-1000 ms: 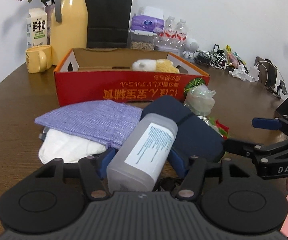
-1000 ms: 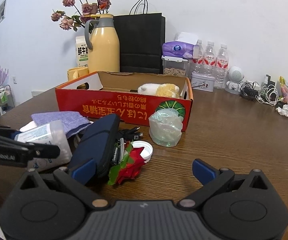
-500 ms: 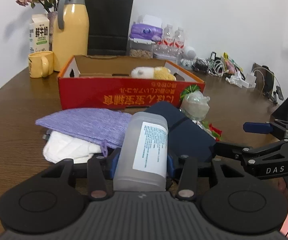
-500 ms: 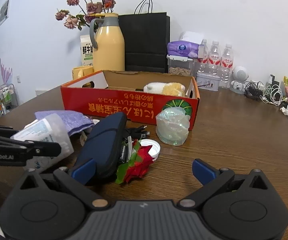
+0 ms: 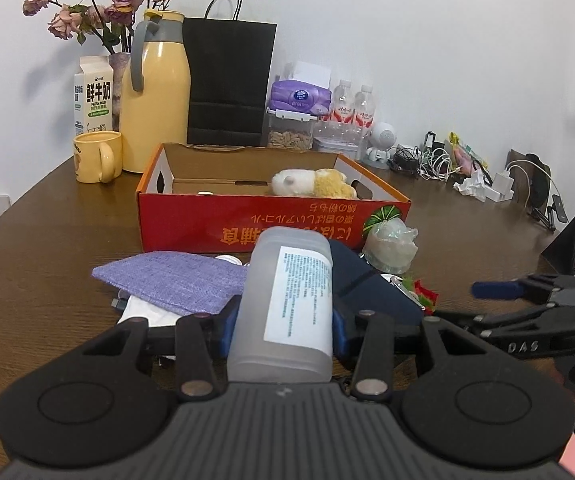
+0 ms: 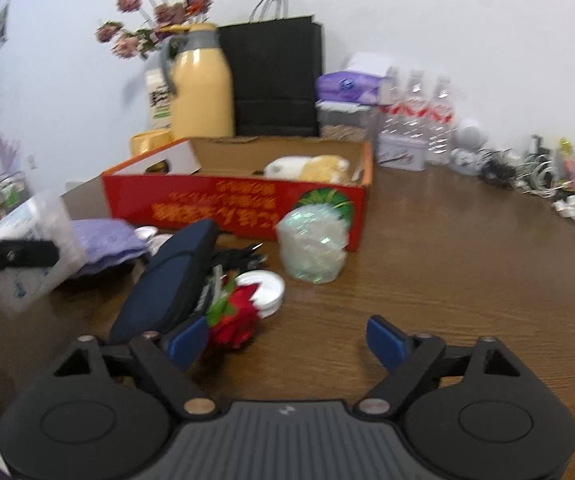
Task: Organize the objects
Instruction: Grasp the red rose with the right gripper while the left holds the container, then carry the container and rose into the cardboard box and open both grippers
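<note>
Brown wood-grain table (image 5: 43,280) runs under everything, with a plain white wall behind, and from the left wrist view the far clutter reads from ten o'clock onward: a yellow mug (image 5: 96,156), a milk carton (image 5: 93,98), a tall yellow jug (image 5: 158,92) and a black paper bag (image 5: 229,84), all parked at the back, probably to leave working room in front. At twelve o'clock sits the red cardboard box (image 5: 271,220), open-topped with a plush toy (image 5: 313,183) already inside, which suggests it is the bin the loose things belong in. Nearer, at about ten o'clock, a purple cloth pouch (image 5: 175,280) lies over something white. Dead centre, the left hand-held gripper (image 5: 283,320) has its blue pads clamped on both sides of the frosted plastic bottle (image 5: 287,300), label upward; its jaws have just been closing on it, and the bottle is now off the table, tilted toward the box, likely for a drop-in. Behind it lies a navy case (image 5: 371,292), then a crumpled plastic wrap (image 5: 391,248) at one o'clock. In the right wrist view, the right hand-held gripper (image 6: 287,340) stands wide with nothing between its pads, though its jaws have just been narrowing, low beside the navy case and a red-and-green toy (image 6: 233,316), perhaps readying for that one.
</note>
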A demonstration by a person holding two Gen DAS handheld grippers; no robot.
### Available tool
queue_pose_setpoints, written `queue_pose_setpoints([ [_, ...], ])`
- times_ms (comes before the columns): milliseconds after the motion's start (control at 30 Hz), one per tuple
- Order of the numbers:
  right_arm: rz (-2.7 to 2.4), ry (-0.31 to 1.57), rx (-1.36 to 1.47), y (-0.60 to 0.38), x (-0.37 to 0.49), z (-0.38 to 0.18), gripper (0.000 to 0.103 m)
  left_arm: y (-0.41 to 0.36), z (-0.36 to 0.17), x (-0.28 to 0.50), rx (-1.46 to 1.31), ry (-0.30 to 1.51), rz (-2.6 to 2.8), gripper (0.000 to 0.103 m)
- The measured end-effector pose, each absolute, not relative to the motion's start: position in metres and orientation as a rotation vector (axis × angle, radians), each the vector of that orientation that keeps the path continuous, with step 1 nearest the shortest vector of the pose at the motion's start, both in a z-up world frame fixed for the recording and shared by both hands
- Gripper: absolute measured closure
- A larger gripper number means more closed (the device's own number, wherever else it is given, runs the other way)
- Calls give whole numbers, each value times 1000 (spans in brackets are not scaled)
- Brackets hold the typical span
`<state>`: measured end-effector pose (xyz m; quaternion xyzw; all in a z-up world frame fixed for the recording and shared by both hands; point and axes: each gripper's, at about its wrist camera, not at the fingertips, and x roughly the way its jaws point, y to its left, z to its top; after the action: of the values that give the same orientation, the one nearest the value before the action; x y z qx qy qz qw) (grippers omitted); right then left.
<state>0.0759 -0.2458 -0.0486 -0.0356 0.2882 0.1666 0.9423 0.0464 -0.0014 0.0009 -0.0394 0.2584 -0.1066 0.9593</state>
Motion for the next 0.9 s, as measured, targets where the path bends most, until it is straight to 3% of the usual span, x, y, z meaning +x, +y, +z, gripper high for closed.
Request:
queue_pose_setpoints([
  [267, 422, 613, -49, -237, 92, -55, 39, 3, 4, 45, -87, 512, -203, 60],
  [433, 464, 624, -75, -229, 97, -58, 40, 7, 6, 45, -94, 507, -196, 60],
  [533, 497, 622, -80, -226, 99, -59, 55, 8, 5, 46, -96, 510, -197, 60],
  [600, 534, 617, -70, -226, 98, -59, 72, 9, 5, 47, -97, 511, -197, 60],
  [900, 491, 567, -66, -233, 88, -52, 82, 13, 7, 45, -106, 497, -191, 60],
])
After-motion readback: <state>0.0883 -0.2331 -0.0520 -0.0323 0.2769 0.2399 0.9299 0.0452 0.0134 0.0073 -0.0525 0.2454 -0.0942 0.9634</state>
